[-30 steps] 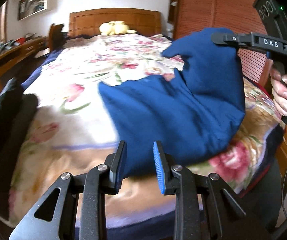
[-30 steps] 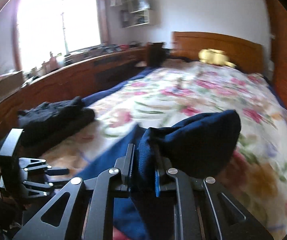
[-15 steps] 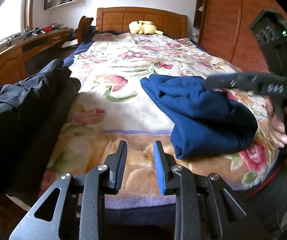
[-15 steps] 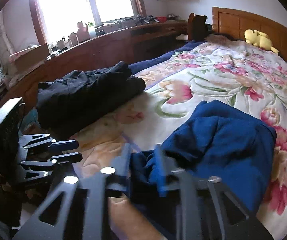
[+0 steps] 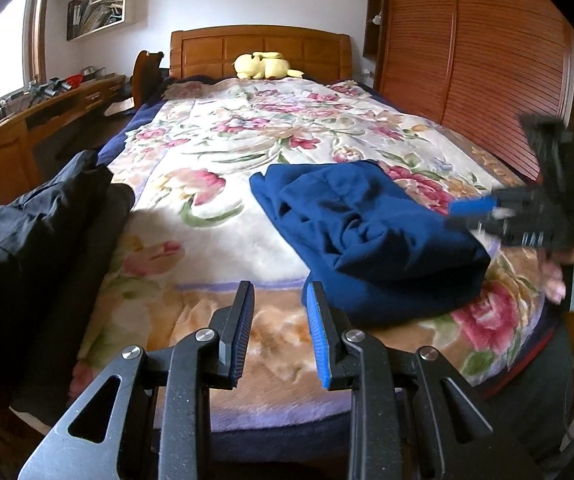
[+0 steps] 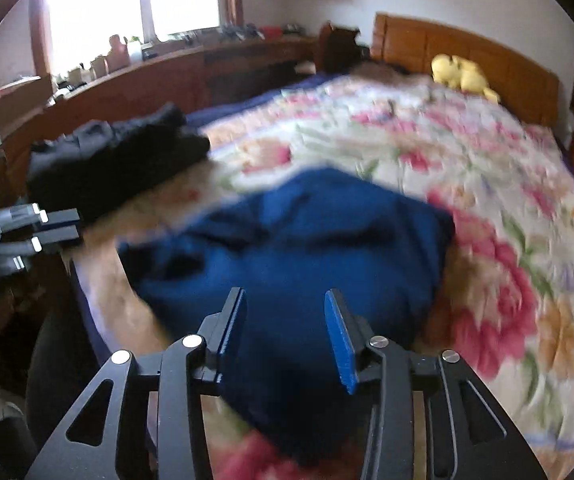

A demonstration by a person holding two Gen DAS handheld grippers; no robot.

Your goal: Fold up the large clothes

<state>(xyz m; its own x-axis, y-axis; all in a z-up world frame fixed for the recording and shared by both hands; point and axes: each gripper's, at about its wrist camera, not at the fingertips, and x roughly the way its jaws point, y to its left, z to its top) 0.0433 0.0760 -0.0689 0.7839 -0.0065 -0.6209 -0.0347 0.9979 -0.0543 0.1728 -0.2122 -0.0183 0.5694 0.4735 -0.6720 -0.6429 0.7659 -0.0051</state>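
Blue garment (image 5: 371,236): soft matt cloth. Blanket (image 5: 215,160): plush floral fleece. Headboard (image 5: 259,50): glossy wood. Gripper fingers (image 5: 243,328): matt black plastic.

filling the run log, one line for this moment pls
stage: blue garment bunched on bed | left tool: open, empty | right tool: open, over garment, just released

Right claw (image 5: 467,210) motion-blurred

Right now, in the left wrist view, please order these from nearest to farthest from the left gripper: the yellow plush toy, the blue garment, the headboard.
From the left gripper:
1. Blue garment, just ahead and to the right, at the foot of the bed.
2. Yellow plush toy, at the far end of the bed.
3. Headboard, right behind the toy.
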